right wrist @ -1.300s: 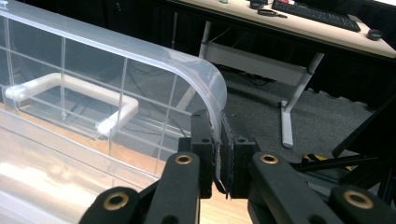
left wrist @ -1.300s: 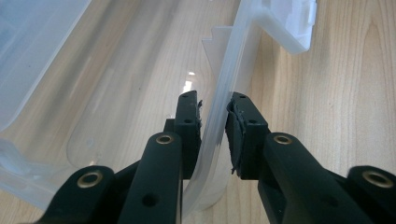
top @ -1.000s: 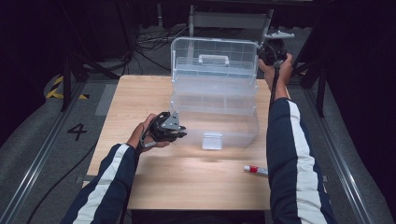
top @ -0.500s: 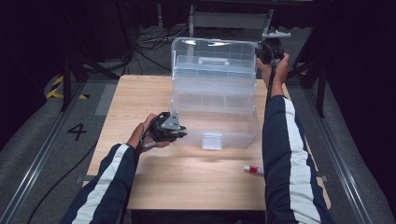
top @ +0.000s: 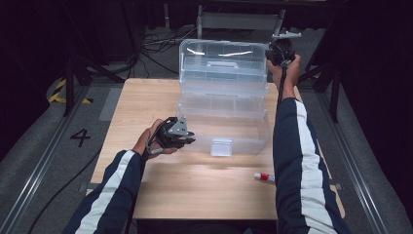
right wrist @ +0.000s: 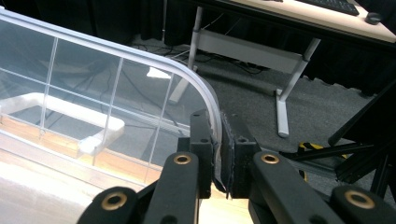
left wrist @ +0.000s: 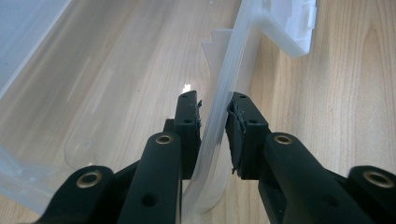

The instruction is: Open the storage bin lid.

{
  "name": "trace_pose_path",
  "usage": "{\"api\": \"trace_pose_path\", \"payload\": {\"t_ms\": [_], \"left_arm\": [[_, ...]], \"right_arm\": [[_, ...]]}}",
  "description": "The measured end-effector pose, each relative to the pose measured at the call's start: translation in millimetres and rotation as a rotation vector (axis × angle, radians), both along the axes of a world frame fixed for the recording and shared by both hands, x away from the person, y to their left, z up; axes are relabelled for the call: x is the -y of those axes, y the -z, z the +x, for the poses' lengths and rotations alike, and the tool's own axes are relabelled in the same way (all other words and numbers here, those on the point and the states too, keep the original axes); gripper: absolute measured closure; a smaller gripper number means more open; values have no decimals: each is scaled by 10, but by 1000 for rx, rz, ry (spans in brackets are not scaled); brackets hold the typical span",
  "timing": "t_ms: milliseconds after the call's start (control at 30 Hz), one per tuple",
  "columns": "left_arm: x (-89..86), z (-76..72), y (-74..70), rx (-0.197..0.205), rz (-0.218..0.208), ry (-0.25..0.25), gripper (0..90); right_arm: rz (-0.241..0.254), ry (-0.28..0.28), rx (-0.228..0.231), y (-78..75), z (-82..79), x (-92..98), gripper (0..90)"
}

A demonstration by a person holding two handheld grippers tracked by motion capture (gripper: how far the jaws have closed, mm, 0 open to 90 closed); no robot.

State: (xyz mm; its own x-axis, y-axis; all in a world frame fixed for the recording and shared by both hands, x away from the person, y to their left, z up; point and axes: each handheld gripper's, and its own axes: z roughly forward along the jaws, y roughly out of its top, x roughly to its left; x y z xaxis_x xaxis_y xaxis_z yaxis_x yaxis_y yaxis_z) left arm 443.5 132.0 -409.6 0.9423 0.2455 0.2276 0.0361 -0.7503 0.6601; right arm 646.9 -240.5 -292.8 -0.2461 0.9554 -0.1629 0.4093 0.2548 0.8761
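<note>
Right hand-held gripper (right wrist: 219,154): clamped on the rim of the lid (top: 224,61), at the lid's top right corner. Seen from above, it is up high at the far right of the box (top: 221,124).
Left hand-held gripper (left wrist: 214,135): one jaw is inside the box and one is outside, with the front wall (left wrist: 229,88) between them. The pads look pressed on that thin wall, near the box's front left corner.
Box: big, see-through plastic, sitting in the middle of the table (top: 195,190). Its long side runs left to right across the table.
Lid: stands up at the back of the box, open. Its white handle (right wrist: 70,116) shows through the clear plastic.
Latch (top: 221,146): white, hanging on the middle of the front wall, to the right of the left hand-held gripper.
Which hand is nearer: the right one has the lid, so the lid's next swing is its job. The left one is down low and likely keeps the box from sliding.
Which way the lid would go: it hinges along the back, so closing means coming forward and down, toward the person.
Watch out: the left jaw inside the box sits under the lid's path.
Small tube (top: 263,177): white with a red end, lying on the table by the right sleeve, apart from the box.
</note>
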Motion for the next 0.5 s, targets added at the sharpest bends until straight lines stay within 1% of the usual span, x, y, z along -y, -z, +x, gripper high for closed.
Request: {"api": "trace_pose_path", "payload": {"t_ms": [100,300,367,500], "left_arm": [[1,1,2,-3,-2,2,755],[1,3,5,-7,-5,2,755],[-1,9,10,-5,-13,3,755],[-2,13,16,-12,-20,8,754]], "right_arm": [[-2,-2,-11,6,27,7,841],[-10,3,-19,20,61,-7,839],[-2,-1,-28,21,78,5,840],[-23,-11,-39,25,111,4,835]]}}
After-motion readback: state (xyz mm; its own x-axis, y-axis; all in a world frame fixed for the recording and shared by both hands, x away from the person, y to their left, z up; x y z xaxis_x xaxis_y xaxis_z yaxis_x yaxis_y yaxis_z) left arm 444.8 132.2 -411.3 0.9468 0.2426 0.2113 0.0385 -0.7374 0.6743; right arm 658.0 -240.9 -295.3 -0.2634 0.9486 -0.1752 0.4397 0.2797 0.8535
